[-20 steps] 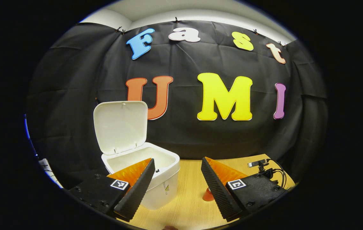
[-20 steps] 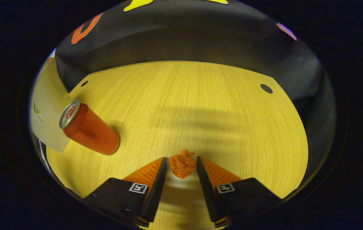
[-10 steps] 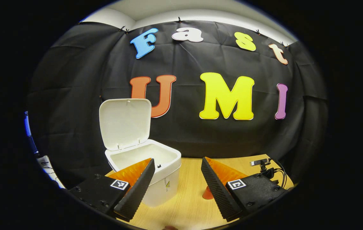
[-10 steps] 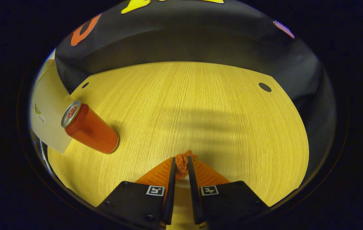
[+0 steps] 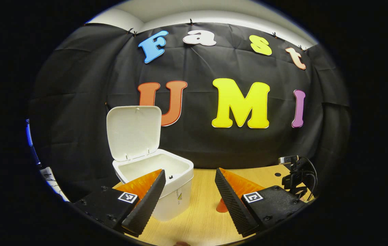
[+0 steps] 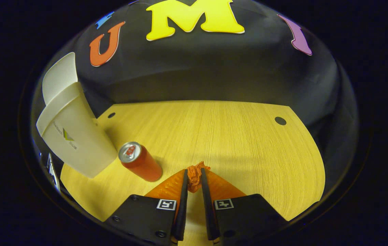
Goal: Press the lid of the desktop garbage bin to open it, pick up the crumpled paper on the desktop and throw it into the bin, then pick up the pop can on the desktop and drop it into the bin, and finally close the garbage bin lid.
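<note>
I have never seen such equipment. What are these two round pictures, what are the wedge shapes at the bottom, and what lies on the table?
A person holds two hand tools, each with a two-finger claw and a camera looking forward along its fingers. Those wedges are the fingers. In the left gripper view, the left claw is open, facing a white bin whose lid stands up. In the right gripper view, the right claw pinches the crumpled paper. A can stands on the wooden table beside the bin.
</note>
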Action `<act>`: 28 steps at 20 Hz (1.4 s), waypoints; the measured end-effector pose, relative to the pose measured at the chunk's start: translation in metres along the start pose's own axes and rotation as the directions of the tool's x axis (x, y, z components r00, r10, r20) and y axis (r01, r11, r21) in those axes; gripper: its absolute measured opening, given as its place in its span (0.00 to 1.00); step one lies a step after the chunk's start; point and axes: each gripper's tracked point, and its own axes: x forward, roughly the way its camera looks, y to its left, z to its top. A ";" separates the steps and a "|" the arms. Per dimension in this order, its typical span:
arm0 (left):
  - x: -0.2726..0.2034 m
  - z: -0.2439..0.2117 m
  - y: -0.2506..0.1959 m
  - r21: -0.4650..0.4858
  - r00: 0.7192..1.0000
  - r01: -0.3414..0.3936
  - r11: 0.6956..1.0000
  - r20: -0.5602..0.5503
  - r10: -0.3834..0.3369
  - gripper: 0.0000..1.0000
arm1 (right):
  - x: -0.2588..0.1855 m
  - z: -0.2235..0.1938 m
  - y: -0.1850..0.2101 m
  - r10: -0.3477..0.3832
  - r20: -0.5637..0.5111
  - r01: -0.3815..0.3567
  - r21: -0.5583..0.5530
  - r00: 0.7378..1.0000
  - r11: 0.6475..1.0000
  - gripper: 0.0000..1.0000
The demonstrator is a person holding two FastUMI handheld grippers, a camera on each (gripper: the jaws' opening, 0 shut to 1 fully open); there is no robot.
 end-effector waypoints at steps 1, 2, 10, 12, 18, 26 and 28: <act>-0.001 0.000 0.001 -0.002 1.000 0.002 1.000 0.003 -0.002 0.96 | -0.005 0.011 0.010 0.016 0.022 -0.016 0.004 1.000 1.000 0.26; -0.002 0.002 0.002 -0.002 1.000 0.003 1.000 0.006 -0.003 0.96 | -0.012 0.019 0.018 0.030 0.044 -0.030 0.006 0.999 1.000 0.26; -0.004 0.003 0.015 -0.003 1.000 -0.002 1.000 0.013 0.003 0.96 | -0.078 0.115 0.085 0.155 0.321 -0.142 -0.065 0.934 0.988 0.25; -0.006 0.003 0.019 -0.001 1.000 -0.006 1.000 0.015 0.006 0.96 | -0.091 0.125 0.105 0.186 0.350 -0.168 -0.083 0.918 0.982 0.25; -0.012 0.004 0.032 -0.003 1.000 -0.018 1.000 0.020 0.018 0.96 | -0.120 0.154 0.160 0.278 0.417 -0.236 -0.150 0.865 0.960 0.25; -0.016 0.009 0.058 0.004 0.998 -0.055 0.999 0.028 0.054 0.96 | -0.126 0.165 0.239 0.430 0.403 -0.359 -0.243 0.808 0.901 0.25; -0.017 0.011 0.066 0.003 0.997 -0.068 0.998 0.031 0.068 0.96 | -0.124 0.167 0.256 0.452 0.396 -0.370 -0.269 0.799 0.889 0.25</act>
